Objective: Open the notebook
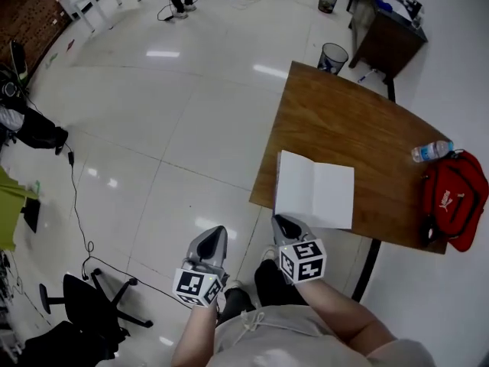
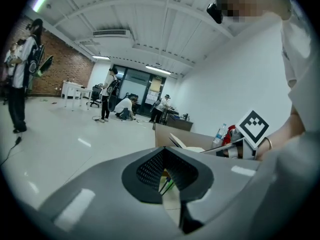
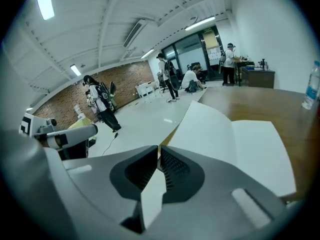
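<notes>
The white-paged paper notebook (image 1: 315, 193) lies spread flat on the brown wooden counter (image 1: 336, 121), at the counter's near edge, both blank pages facing up. In my right gripper view the page nearer the counter's edge arches up a little while the other lies flat. I judge the opening step done; what is left is only to leave the book as it is.

My right claw (image 1: 283, 222) hovers just off the counter's near edge, beside the notebook's near corner. Its jaws are pinched almost together with nothing between them; only a sliver of the counter's edge shows through the slit. My left claw (image 1: 217, 232) hangs off the counter's left side over the floor, well apart from the book, jaws closed on nothing.

Any next move calls for little. If that arched page starts to fall shut, I would press it down with the right claw's tips near the spine.
</notes>
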`<state>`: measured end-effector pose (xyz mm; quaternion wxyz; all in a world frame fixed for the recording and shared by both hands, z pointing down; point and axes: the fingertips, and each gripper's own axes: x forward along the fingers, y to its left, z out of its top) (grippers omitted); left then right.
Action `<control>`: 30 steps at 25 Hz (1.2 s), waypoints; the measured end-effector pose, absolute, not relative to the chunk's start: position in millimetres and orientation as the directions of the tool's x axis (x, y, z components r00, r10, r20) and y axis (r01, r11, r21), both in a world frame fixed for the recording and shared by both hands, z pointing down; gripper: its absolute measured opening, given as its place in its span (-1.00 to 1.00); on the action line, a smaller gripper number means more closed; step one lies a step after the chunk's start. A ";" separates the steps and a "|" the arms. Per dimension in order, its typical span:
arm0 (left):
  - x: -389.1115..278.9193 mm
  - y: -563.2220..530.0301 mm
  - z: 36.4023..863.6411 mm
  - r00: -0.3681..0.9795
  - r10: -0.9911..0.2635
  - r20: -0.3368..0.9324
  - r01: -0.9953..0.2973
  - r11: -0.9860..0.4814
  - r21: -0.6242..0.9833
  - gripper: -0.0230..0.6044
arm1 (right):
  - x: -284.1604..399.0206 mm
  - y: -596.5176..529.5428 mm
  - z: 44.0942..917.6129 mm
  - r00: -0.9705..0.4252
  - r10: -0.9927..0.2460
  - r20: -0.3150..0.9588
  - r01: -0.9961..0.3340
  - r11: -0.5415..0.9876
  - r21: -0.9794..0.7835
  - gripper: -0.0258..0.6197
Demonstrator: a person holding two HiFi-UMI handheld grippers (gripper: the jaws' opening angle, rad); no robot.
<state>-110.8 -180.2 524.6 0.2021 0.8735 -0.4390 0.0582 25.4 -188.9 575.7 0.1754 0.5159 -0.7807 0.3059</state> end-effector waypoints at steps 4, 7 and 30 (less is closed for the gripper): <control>-129.7 -168.7 554.8 0.567 -0.754 0.330 -0.819 -0.473 0.326 -0.91 | 7.4 -187.6 624.8 -0.423 -0.627 0.654 -0.906 0.288 -0.309 -0.84; -138.1 -160.7 571.9 0.550 -0.755 0.357 -0.829 -0.440 0.345 -0.91 | 2.2 -186.9 650.5 -0.419 -0.596 0.685 -0.908 0.275 -0.316 -0.85; -73.9 -154.0 412.0 0.797 -0.599 0.074 -0.603 -0.782 0.159 -0.91 | 112.6 -128.4 453.9 -0.106 -0.950 0.294 -0.987 0.066 -0.144 -0.90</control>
